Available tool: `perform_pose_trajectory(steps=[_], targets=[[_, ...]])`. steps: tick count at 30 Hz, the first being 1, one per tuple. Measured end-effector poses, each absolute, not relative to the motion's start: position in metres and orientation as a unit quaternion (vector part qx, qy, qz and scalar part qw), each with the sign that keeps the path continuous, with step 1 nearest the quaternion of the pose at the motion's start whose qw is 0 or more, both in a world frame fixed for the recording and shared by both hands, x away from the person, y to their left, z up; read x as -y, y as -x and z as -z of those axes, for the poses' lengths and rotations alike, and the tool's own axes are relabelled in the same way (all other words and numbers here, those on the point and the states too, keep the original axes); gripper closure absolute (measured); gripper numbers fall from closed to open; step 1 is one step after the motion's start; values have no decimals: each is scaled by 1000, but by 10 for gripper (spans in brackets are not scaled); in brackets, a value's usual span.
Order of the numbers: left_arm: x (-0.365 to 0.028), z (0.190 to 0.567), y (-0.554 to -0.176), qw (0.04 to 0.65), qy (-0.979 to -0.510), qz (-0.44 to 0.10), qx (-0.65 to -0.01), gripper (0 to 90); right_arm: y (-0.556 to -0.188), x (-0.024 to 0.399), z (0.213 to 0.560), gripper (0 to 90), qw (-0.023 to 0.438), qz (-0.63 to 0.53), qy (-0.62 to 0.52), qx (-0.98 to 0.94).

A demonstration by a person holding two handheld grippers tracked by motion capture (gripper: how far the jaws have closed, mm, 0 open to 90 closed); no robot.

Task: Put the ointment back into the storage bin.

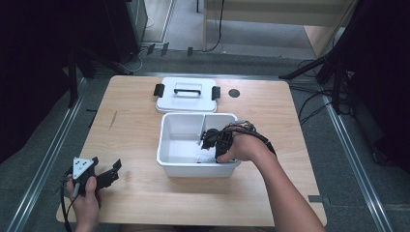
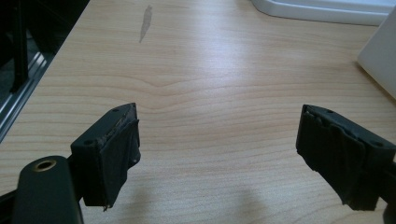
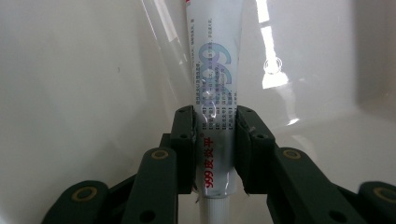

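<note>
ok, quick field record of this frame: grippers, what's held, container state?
left gripper: open, nothing between the jaws, low over the table near its left front corner
right gripper: shut on tube, reaching down inside the bin
tube: white, printed, red text near the jaws, clamped across its body
bin: white, open, inner divider; which compartment holds the tube is unclear
lid: off, lying flat on the table behind the bin, handle up
</note>
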State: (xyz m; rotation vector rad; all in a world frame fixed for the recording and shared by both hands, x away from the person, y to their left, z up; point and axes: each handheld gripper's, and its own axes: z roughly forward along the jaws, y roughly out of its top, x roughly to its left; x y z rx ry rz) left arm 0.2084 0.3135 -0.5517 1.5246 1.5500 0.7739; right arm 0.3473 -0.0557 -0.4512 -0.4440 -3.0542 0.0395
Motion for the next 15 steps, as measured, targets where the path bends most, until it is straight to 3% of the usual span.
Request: perform_pose_trajectory(steps=[15], targets=[[-314,552,-209,405,-605,-304,-615,142,-348,60,448,698,37,11,152,988]])
